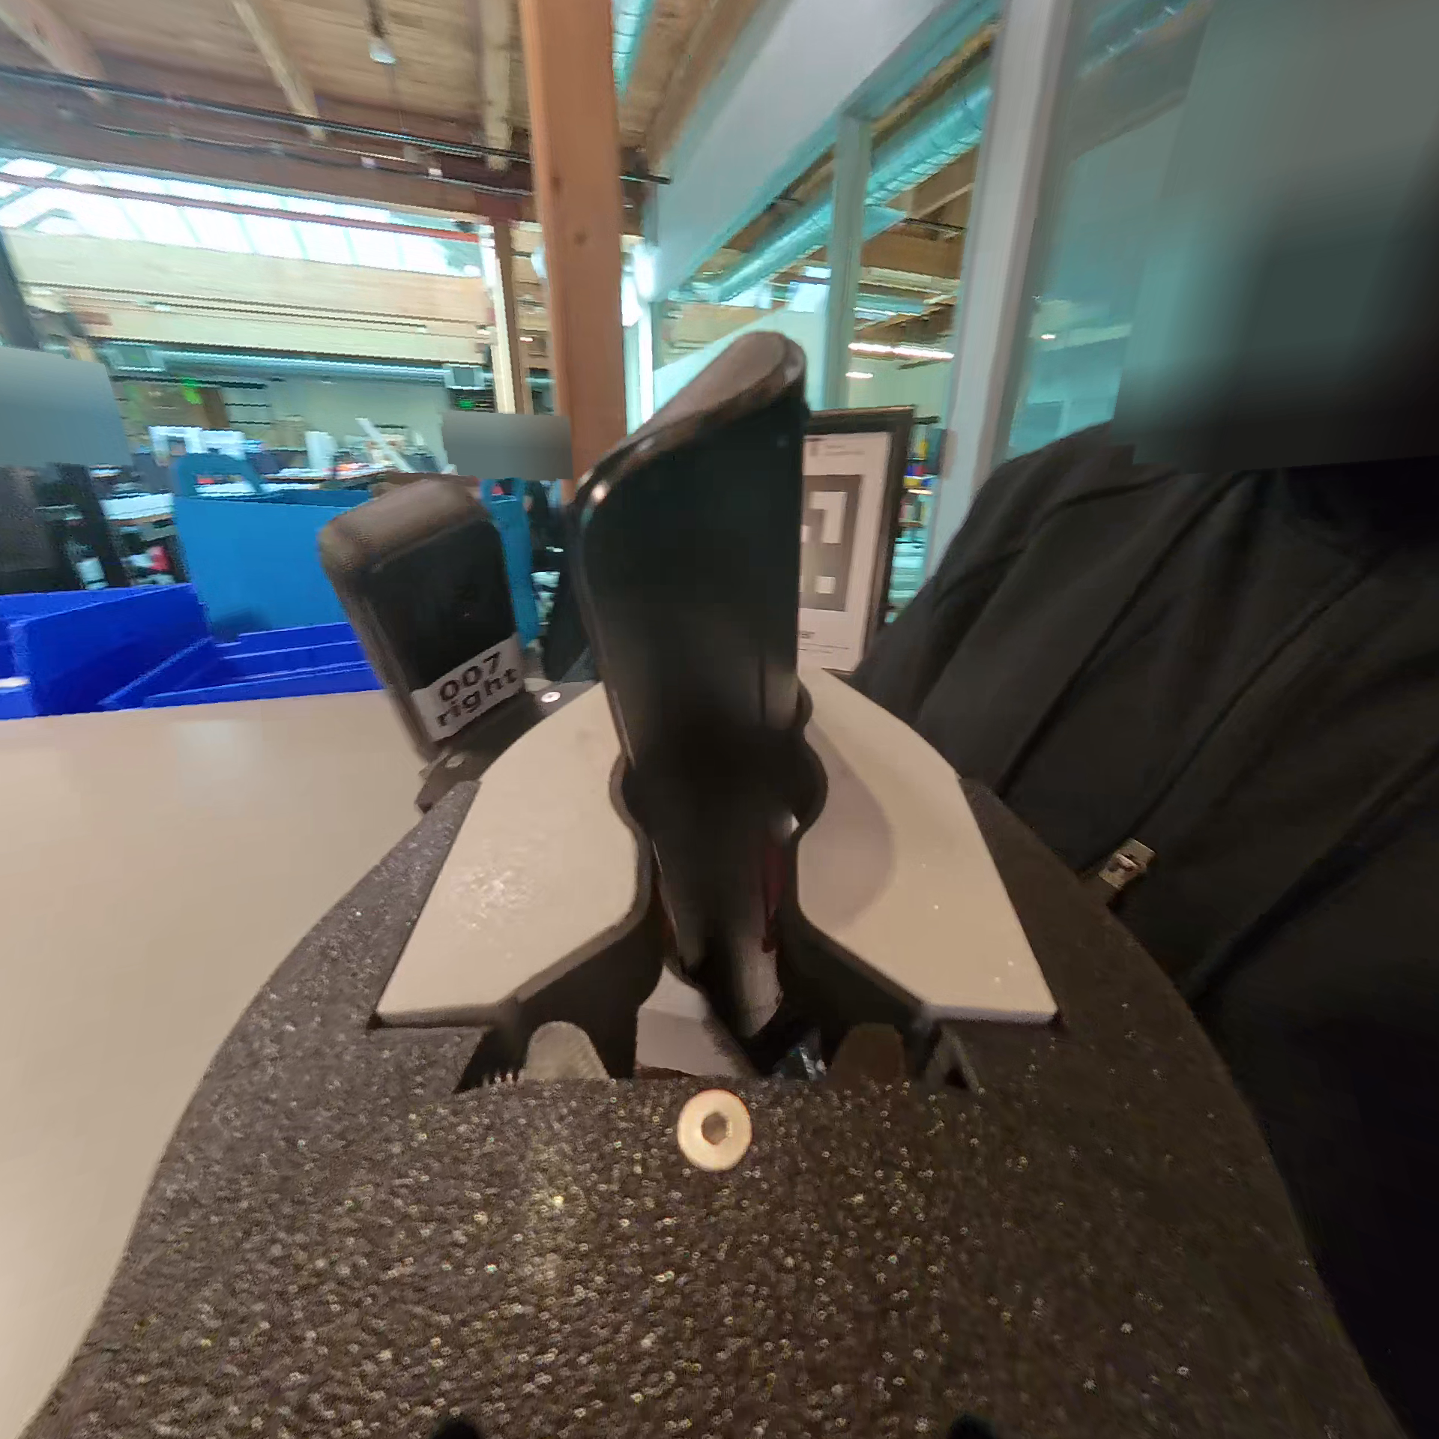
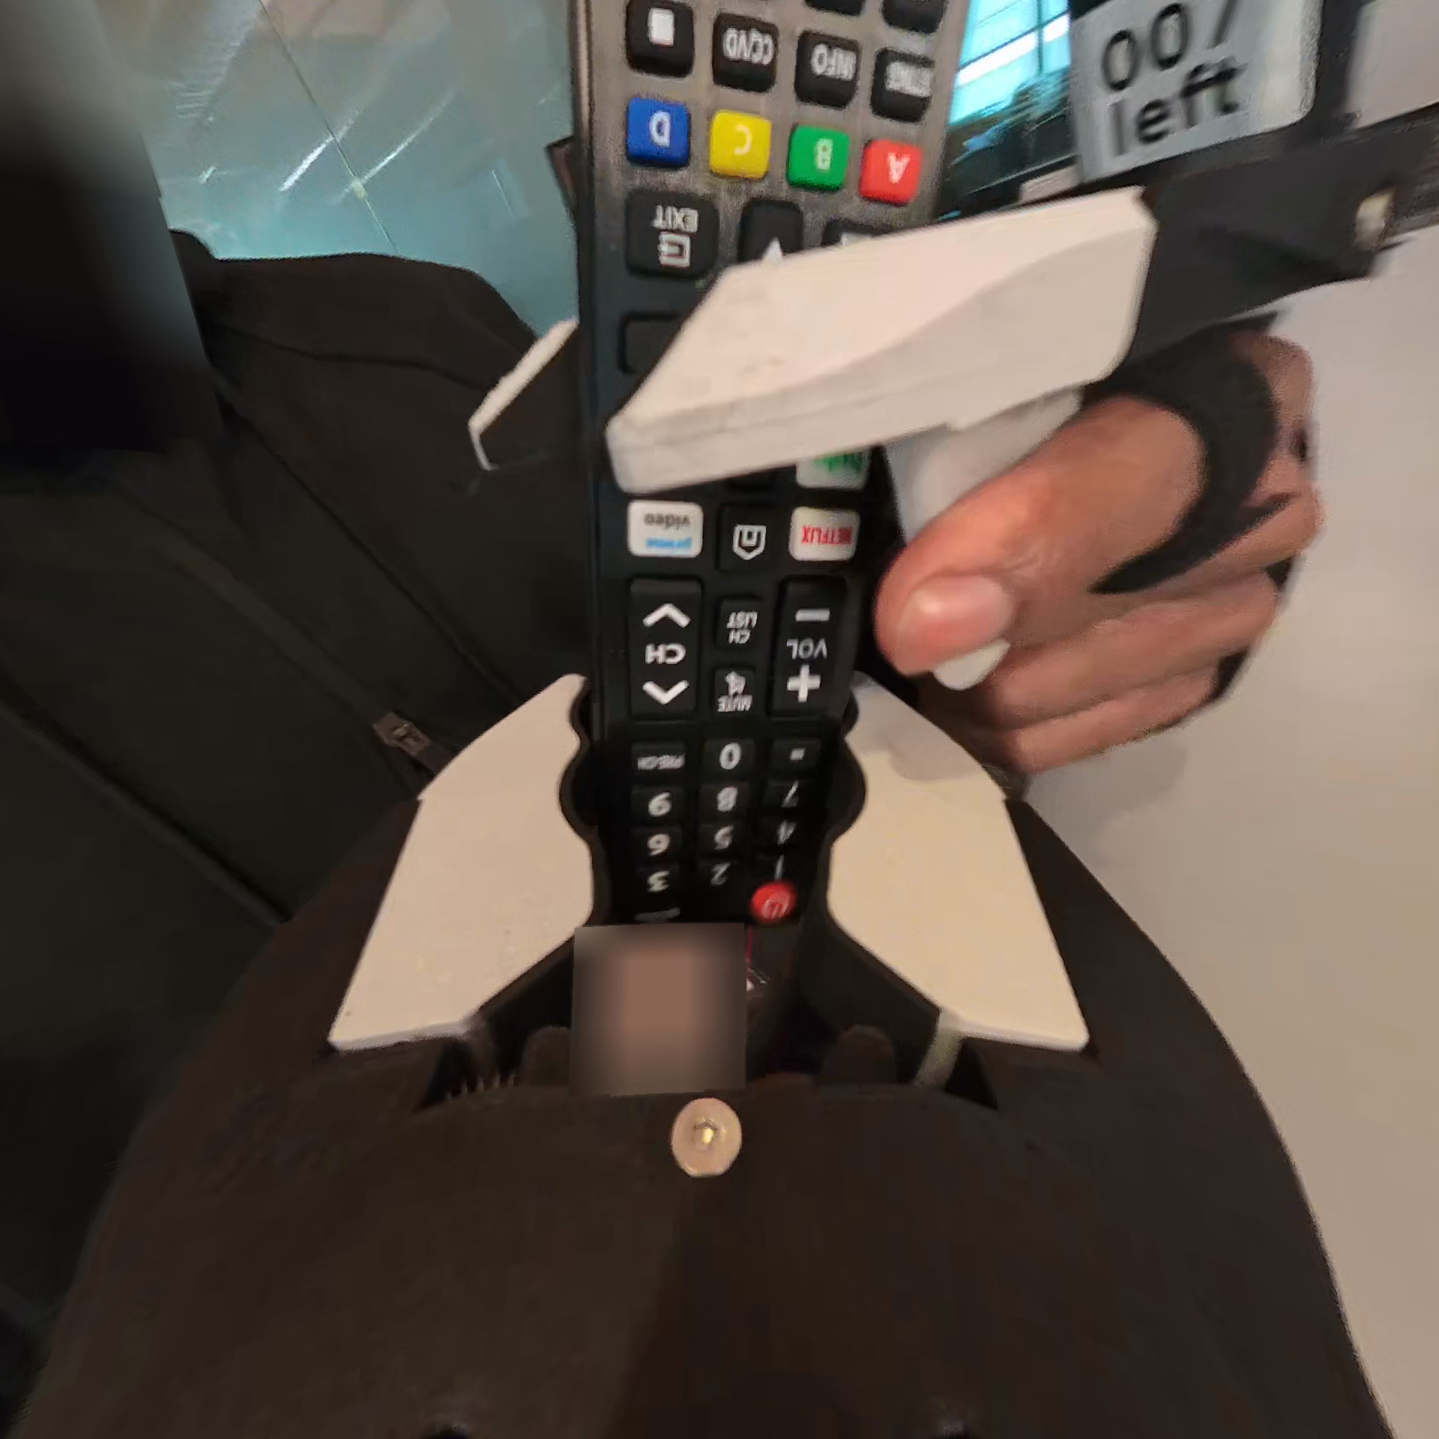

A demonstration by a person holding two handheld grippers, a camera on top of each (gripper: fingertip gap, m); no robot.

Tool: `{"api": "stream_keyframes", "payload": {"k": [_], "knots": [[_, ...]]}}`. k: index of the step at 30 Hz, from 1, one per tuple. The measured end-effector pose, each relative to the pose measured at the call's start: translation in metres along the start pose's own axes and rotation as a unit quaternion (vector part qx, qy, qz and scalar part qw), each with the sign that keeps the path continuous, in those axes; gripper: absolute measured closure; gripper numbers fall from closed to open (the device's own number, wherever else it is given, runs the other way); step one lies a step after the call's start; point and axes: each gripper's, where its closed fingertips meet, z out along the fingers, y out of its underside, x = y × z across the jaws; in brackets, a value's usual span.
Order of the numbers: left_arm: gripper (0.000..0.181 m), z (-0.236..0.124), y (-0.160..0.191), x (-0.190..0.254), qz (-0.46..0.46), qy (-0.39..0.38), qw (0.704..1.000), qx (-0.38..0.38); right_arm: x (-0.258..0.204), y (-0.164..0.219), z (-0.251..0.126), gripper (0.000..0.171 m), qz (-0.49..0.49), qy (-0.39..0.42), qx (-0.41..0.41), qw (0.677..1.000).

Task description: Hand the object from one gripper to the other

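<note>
Handover at mid-exchange: the TV remote control [image 2: 724, 592] is clamped at its numeric-keypad end by the right gripper [image 2: 712, 786] and pinched across its middle by the left gripper [image 2: 677, 389], so one must release next, presumably.

You're in a big workshop or warehouse: exposed timber ceiling beams [image 1: 257, 117], a wooden post [image 1: 576, 233], glass partitions [image 1: 895, 272], stacked blue bins [image 1: 101, 638] behind your pale counter [image 1: 179, 818].
</note>
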Motion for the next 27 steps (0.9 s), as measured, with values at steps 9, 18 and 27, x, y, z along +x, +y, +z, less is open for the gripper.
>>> {"api": "stream_keyframes", "payload": {"k": [9,18,27], "knots": [[0.154,-0.032,-0.039,-0.065,0.055,-0.294,0.953,0.048,0.074,-0.041,-0.070,0.116,-0.188,0.424,-0.002,0.886],[0.155,-0.038,-0.077,-0.029,0.083,-0.183,0.946,0.253,0.061,-0.056,-0.049,0.114,-0.169,0.348,0.139,0.912],[0.156,-0.039,-0.068,-0.027,0.060,-0.140,0.923,0.354,0.046,-0.065,-0.039,0.121,-0.202,0.315,0.187,0.908]]}}
